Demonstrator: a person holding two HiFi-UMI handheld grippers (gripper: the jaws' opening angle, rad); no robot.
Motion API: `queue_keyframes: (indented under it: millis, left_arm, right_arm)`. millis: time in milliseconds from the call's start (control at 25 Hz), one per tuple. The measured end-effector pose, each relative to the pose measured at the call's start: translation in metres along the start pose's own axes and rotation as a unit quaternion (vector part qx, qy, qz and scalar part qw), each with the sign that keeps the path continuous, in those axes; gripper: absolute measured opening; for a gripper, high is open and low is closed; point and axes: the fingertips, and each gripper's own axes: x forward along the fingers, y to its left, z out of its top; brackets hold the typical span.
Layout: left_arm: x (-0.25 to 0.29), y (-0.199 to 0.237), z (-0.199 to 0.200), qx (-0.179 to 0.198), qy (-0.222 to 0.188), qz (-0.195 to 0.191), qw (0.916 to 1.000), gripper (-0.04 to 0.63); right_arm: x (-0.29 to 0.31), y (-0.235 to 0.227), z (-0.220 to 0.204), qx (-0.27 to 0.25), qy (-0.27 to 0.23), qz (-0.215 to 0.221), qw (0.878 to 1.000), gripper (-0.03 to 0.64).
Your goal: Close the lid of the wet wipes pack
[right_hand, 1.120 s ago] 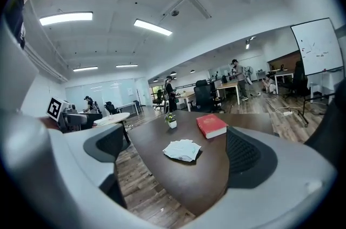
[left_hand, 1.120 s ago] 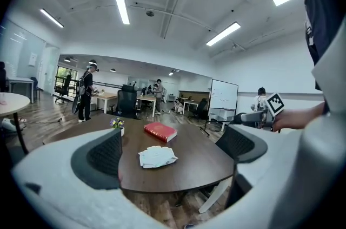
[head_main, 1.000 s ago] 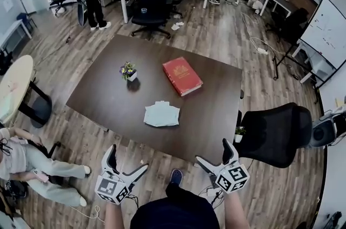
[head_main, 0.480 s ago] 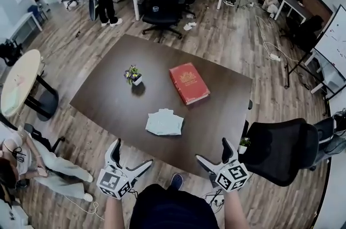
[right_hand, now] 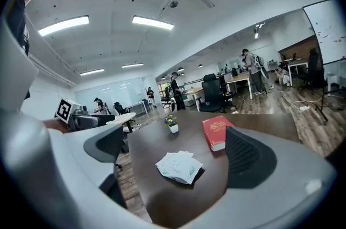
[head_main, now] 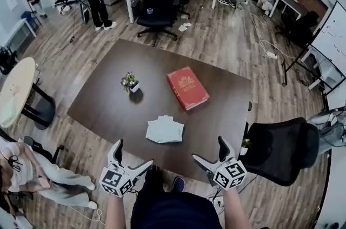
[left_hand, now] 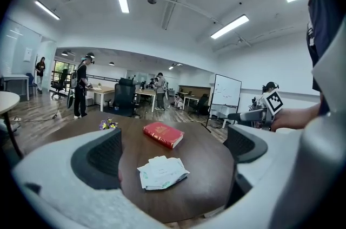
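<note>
The wet wipes pack [head_main: 164,130] is a pale, crumpled soft packet lying flat on the dark brown table [head_main: 108,98], near its front edge. It also shows in the left gripper view [left_hand: 161,172] and the right gripper view [right_hand: 178,167]. I cannot tell from here how its lid stands. My left gripper [head_main: 131,158] is held open before the table's front edge, left of the pack. My right gripper [head_main: 210,151] is open too, to the pack's right. Both are empty and clear of the table.
A red book [head_main: 187,87] lies behind the pack, and a small potted flower [head_main: 129,82] stands at the left. A black office chair [head_main: 280,150] sits close on my right. People stand and sit around the room, one seated on the floor [head_main: 24,171] to my left.
The view has shifted a little, so the table sits slightly differently in frame. Both grippers stay open in front of the table edge, the right one a touch further left.
</note>
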Motion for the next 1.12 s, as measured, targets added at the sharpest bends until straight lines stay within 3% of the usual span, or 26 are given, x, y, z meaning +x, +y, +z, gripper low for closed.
queue_keyframes:
  millis: [600, 880, 1120]
  left_arm:
    - [0.069, 0.073, -0.027, 0.008, 0.052, -0.053, 0.9972, 0.598]
    - [0.096, 0.071, -0.077, 0.044, 0.125, -0.105, 0.9857, 0.594]
    - [0.110, 0.064, -0.091, 0.072, 0.150, -0.140, 0.9760, 0.591]
  right_arm:
    - [0.070, -0.006, 0.008, 0.007, -0.007, -0.033, 0.999, 0.600]
    - [0.089, -0.006, 0.004, 0.012, 0.005, -0.032, 0.999, 0.600]
    - [0.095, -0.005, 0.002, 0.023, 0.009, -0.032, 0.999, 0.600]
